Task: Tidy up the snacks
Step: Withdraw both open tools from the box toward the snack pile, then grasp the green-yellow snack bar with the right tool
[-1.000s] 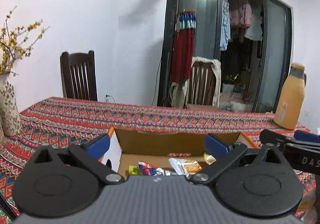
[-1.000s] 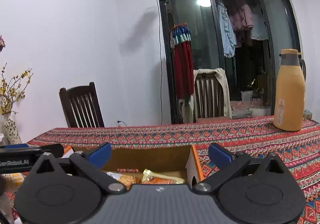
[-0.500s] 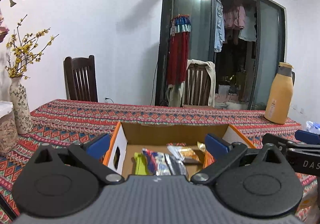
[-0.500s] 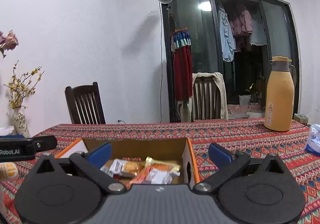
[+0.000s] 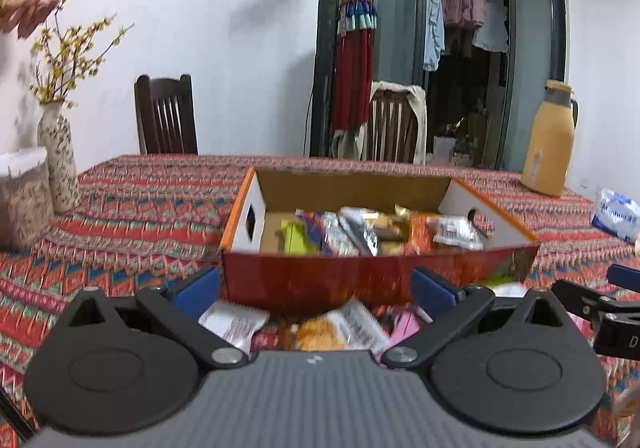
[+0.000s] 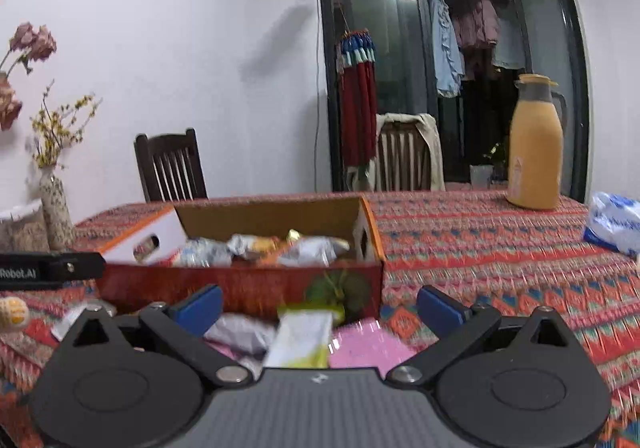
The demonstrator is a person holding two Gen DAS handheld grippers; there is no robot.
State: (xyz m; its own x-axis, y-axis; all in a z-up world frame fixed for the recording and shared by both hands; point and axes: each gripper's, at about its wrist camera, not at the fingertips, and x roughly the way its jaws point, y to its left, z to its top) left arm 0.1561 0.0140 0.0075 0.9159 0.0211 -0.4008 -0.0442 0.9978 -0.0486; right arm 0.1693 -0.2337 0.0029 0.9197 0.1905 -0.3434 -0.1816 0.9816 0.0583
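An open cardboard box (image 5: 376, 280) with orange-edged white ends stands on the patterned tablecloth and holds several snack packets (image 5: 360, 232). It also shows in the right wrist view (image 6: 240, 284). More packets lie loose on the cloth in front of it: a white one (image 5: 234, 322), an orange-and-white one (image 5: 340, 328), a yellow-green one (image 6: 302, 338) and a pink one (image 6: 368, 344). My left gripper (image 5: 316, 288) is open and empty, above the loose packets. My right gripper (image 6: 320, 304) is open and empty, just short of the box's front wall.
A yellow thermos (image 5: 550, 138) stands at the far right of the table. A blue-and-white pack (image 6: 614, 222) lies right. A vase with flowers (image 5: 58, 156) and a paper-lined basket (image 5: 22, 200) stand at left. Two chairs (image 5: 166, 114) are behind the table.
Both grippers have drawn back and risen from over the box. The box's front wall and the loose packets before it have come into view. Both stay open.
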